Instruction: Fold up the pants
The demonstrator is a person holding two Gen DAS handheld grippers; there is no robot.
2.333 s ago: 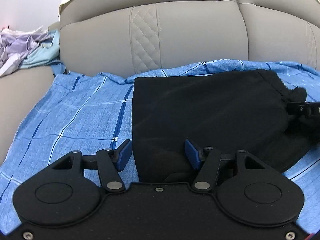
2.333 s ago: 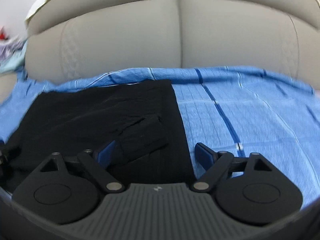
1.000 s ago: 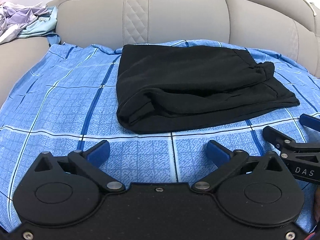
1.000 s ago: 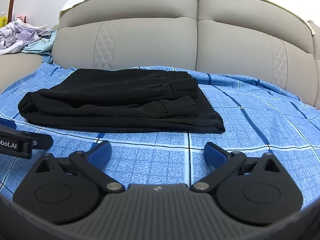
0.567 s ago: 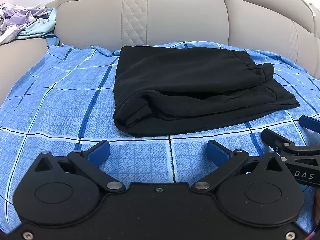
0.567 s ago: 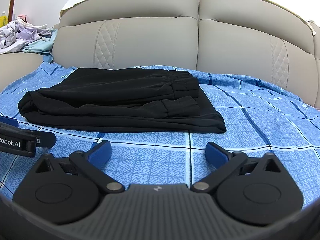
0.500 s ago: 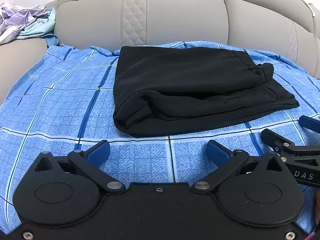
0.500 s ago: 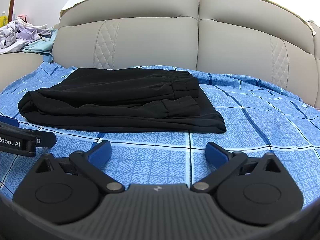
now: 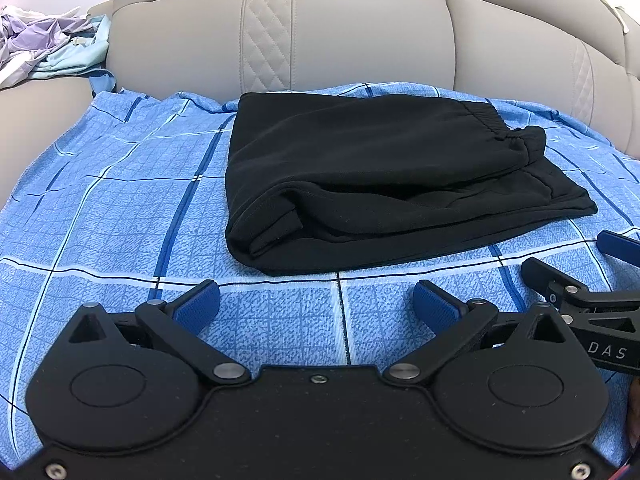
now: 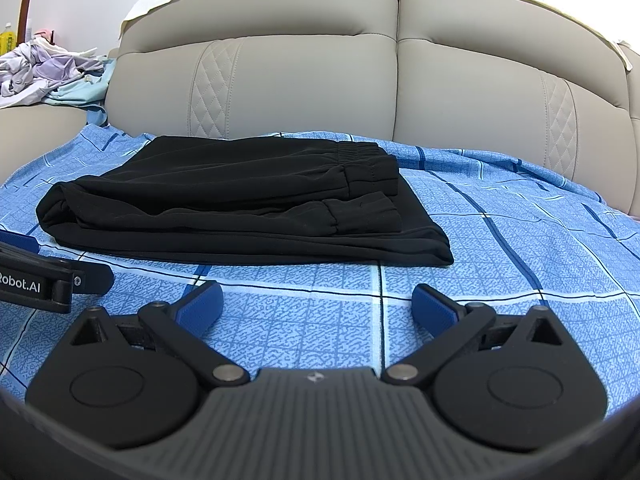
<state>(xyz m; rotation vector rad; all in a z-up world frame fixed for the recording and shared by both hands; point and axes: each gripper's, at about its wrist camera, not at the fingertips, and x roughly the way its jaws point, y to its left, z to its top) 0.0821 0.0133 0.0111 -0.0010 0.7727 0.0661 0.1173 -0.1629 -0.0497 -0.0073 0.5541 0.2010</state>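
Note:
The black pants (image 9: 376, 172) lie folded in a flat stack on the blue checked sheet (image 9: 120, 208), waistband to the right; they also show in the right wrist view (image 10: 240, 204). My left gripper (image 9: 316, 306) is open and empty, a short way in front of the pants' near edge. My right gripper (image 10: 316, 304) is open and empty, also in front of the pants. The right gripper shows at the right edge of the left wrist view (image 9: 580, 280); a finger of the left gripper shows at the left edge of the right wrist view (image 10: 52, 276).
The sheet covers a beige sofa seat with padded backrest (image 10: 360, 88) behind the pants. A pile of pale clothes (image 10: 48, 72) lies on the left armrest. A bottle (image 10: 8, 38) stands far left.
Both grippers let go of the pants and drew back toward me, jaws opening wide. In the last half second nothing visibly moves.

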